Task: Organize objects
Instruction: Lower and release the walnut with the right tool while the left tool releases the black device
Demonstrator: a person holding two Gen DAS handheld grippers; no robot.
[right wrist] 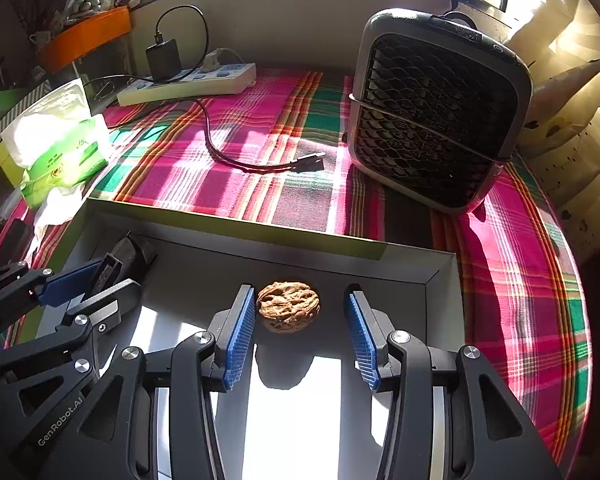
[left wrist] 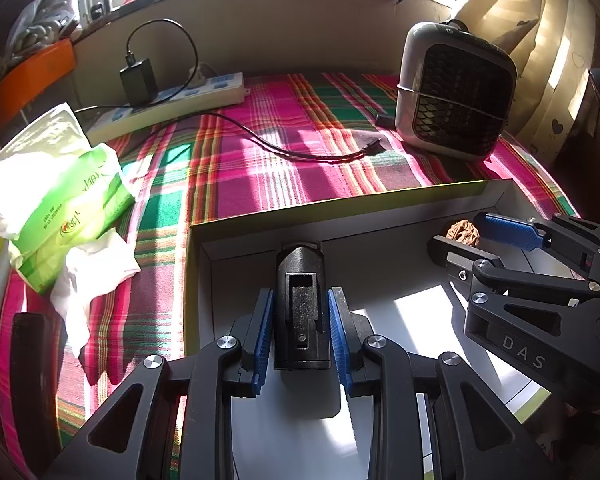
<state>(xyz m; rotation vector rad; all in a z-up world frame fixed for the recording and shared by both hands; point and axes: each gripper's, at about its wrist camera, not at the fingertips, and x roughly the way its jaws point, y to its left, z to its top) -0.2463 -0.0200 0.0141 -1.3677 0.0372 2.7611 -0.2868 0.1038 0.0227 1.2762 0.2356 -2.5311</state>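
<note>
Lying on a plaid-covered table (right wrist: 300, 184): shallow box (right wrist: 236, 222), power strip (right wrist: 188, 86), loose black cable (right wrist: 236, 160), tissue pack (right wrist: 60, 156), small fan (right wrist: 436, 112) standing upright.

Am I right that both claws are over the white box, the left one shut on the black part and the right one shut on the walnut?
Not quite. The right claw is open around the walnut, with a clear gap on one side in the right wrist view. The left claw is shut on the black part, both over the white box.
</note>
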